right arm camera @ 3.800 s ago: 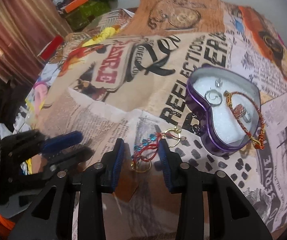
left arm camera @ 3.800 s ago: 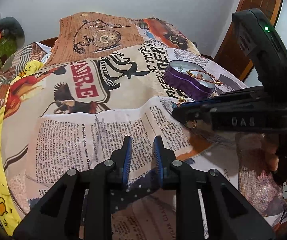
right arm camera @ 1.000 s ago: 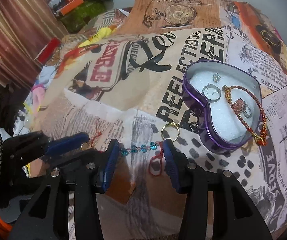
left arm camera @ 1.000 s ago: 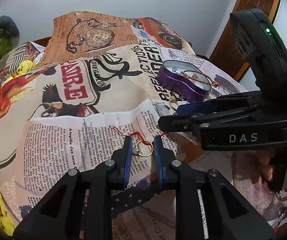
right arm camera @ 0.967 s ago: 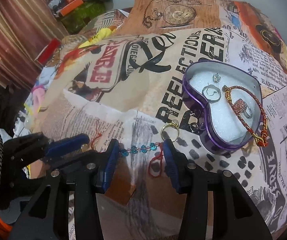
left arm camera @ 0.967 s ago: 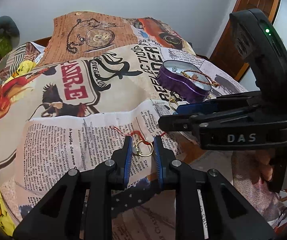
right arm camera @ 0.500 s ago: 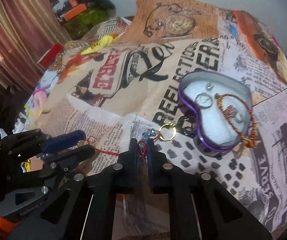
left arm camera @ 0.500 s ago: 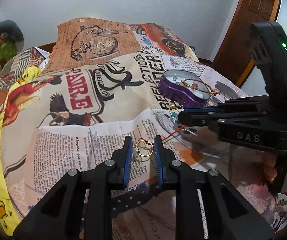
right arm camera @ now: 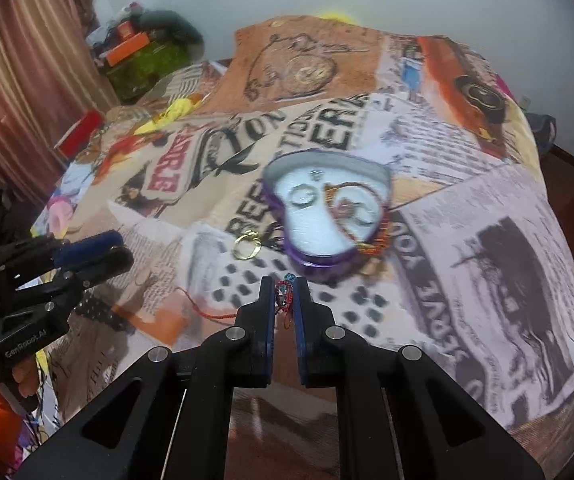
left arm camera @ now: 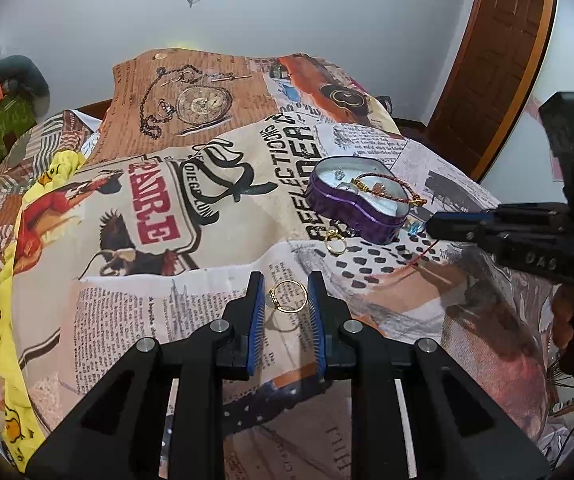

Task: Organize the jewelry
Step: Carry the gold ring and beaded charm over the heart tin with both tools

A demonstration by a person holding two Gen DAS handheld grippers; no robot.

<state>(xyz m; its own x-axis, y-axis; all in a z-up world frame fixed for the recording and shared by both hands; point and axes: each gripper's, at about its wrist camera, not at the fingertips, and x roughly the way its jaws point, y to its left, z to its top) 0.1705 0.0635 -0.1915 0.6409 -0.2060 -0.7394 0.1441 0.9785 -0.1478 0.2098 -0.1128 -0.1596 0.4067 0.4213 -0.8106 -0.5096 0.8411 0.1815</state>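
The right gripper (right arm camera: 285,298) pinches a red-and-blue beaded bracelet (right arm camera: 284,294) just in front of the purple heart-shaped tin (right arm camera: 327,258), likely to carry it in. The tin already holds rings and a red-gold bracelet (right arm camera: 367,216). A gold ring (right arm camera: 247,246) lies just beside the tin. The left gripper (left arm camera: 287,300), parted, frames another gold ring (left arm camera: 288,301) without visibly squeezing it.

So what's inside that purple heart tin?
The tin has a white lining holding a silver ring and a red-gold bracelet draped over its rim. Anything beneath the lining is hidden.
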